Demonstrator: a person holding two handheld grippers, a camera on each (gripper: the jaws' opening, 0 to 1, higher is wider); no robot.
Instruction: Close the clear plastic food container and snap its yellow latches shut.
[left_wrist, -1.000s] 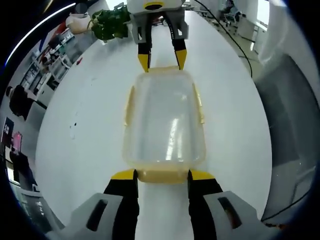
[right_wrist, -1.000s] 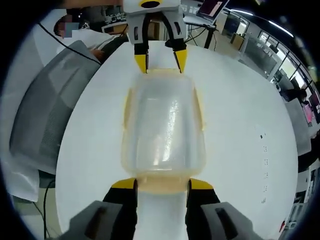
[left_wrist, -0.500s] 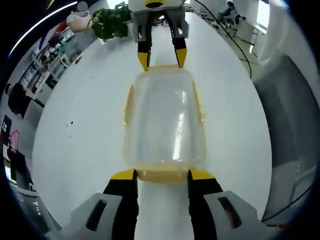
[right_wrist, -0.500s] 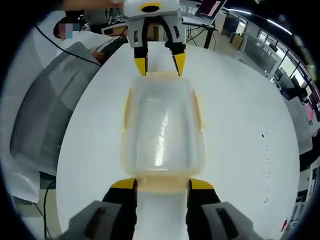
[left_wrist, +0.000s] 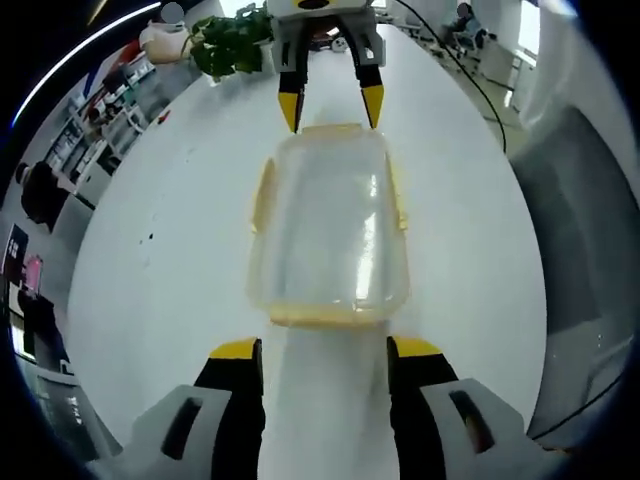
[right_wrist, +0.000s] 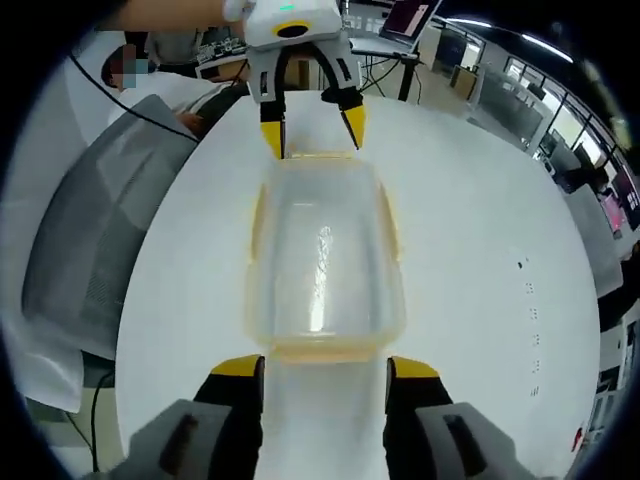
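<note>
The clear plastic food container (left_wrist: 328, 225) lies lengthwise on the white round table (left_wrist: 180, 250) with its lid on. Yellow latches show at its near end (left_wrist: 328, 318), along both long sides and at its far end. My left gripper (left_wrist: 325, 350) is open, its yellow-tipped jaws a little short of the near end latch and wider than it. My right gripper (left_wrist: 331, 108) is open at the opposite end. In the right gripper view the container (right_wrist: 322, 255) lies ahead of my right gripper (right_wrist: 324, 366), with my left gripper (right_wrist: 312, 130) beyond it. Neither gripper touches the container.
A green plant (left_wrist: 232, 45) and a white pot (left_wrist: 160, 40) stand at the table's far edge. A grey chair (left_wrist: 590, 250) stands beside the table, also the grey chair (right_wrist: 85, 230). A black cable (left_wrist: 470, 90) runs off the table. Office desks surround it.
Both grippers have drawn back slightly from the container's ends, and their jaws stand a little wider. The container has stayed in place.
</note>
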